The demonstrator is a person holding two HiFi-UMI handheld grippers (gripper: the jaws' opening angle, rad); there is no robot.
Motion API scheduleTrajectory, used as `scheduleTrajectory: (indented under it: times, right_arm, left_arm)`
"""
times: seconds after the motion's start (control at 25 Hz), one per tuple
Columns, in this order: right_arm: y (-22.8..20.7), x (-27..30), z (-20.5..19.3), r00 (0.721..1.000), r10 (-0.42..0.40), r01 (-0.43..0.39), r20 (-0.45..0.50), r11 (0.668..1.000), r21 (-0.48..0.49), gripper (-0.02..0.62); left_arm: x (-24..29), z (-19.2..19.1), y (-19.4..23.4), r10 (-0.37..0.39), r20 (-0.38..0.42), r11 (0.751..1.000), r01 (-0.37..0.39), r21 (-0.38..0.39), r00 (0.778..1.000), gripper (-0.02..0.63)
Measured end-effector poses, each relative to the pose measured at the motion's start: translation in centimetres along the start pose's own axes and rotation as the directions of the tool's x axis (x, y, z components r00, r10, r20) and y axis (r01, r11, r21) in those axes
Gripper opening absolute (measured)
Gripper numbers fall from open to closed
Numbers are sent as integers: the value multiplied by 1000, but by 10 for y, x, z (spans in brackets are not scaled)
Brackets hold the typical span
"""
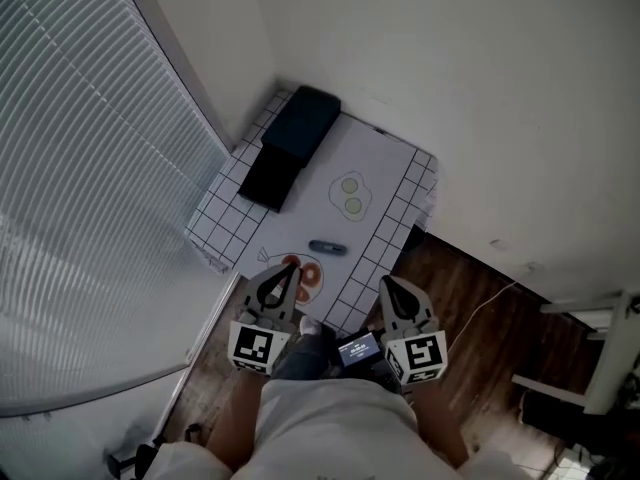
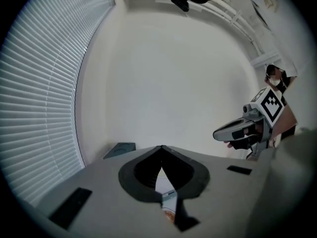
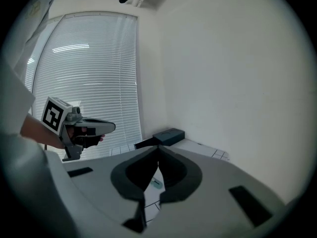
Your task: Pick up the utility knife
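The utility knife (image 1: 327, 247), a small dark blue-grey bar, lies on the white checked table cover (image 1: 395, 230) near its front end. Through the gap under the right jaws it shows as a small teal shape (image 3: 156, 183). My left gripper (image 1: 289, 269) hovers over the table's near left corner, above a red printed ring (image 1: 309, 279), jaws shut and empty. My right gripper (image 1: 388, 282) hangs just off the near right edge, its jaws together with nothing between them. Both stand short of the knife. Each gripper shows in the other's view: right gripper (image 2: 229, 131), left gripper (image 3: 101, 127).
A black case (image 1: 292, 143) lies at the table's far left. Two green printed circles (image 1: 351, 195) mark the cover's middle. Window blinds (image 1: 90, 168) run along the left, a white wall behind. Wooden floor (image 1: 470, 298) with a white cable and white furniture (image 1: 610, 353) lies to the right.
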State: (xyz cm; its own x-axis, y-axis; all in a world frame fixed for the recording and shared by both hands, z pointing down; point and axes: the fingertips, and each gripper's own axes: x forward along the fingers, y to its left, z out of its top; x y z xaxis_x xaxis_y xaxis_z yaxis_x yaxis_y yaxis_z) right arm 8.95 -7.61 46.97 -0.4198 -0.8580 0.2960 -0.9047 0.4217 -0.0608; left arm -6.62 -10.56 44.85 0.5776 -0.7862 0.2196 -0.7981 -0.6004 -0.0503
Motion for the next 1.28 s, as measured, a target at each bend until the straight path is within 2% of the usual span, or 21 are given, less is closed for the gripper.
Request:
scheduleTrajectory:
  times: [0.12,0.16,0.2,0.36,0.48,0.64,0.72,0.88,1.0,1.2,1.28]
  right_arm:
    - [-7,11,-5,1000,-9,10,-22,1000,17,6]
    - [-8,14,-7,999,-13,14,-29,1000,26,6]
    - [-9,17,-8,999,-16,17,-36,999,35,6]
    - [-12,28,-15,997,-20,23,-70,999,48,6]
    - [-15,37,-20,995,-30,34,-95,998,46,6]
    - [-15,44,-31,992,-39,47,-118,997,64,6]
    - [-15,47,-37,991,-40,50,-129,996,77,6]
    - [-19,58,-50,987,-38,54,-154,994,97,6]
    - [-24,69,-58,986,-41,60,-160,992,115,6]
    - [-32,85,-62,985,-46,67,-167,990,122,6]
    - [-35,88,-64,984,-47,70,-173,989,128,6]
  left_arm:
    - [19,-14,1,-71,-39,997,72,8,997,6]
    - [26,-20,1,-100,-60,995,101,8,993,28]
    - [32,-25,1,-126,-81,992,127,7,989,89]
    - [54,-49,1,-200,-154,979,204,7,967,116]
    - [70,-69,-2,-262,-214,960,276,39,941,131]
    - [86,-103,-8,-335,-305,927,370,65,892,165]
    - [93,-120,-12,-359,-343,910,408,79,868,176]
    - [109,-142,-15,-383,-393,884,455,107,836,202]
    - [115,-159,-19,-393,-446,850,503,158,804,215]
    - [123,-191,-25,-420,-548,766,607,213,723,224]
    - [127,-200,-25,-422,-573,741,631,230,703,225]
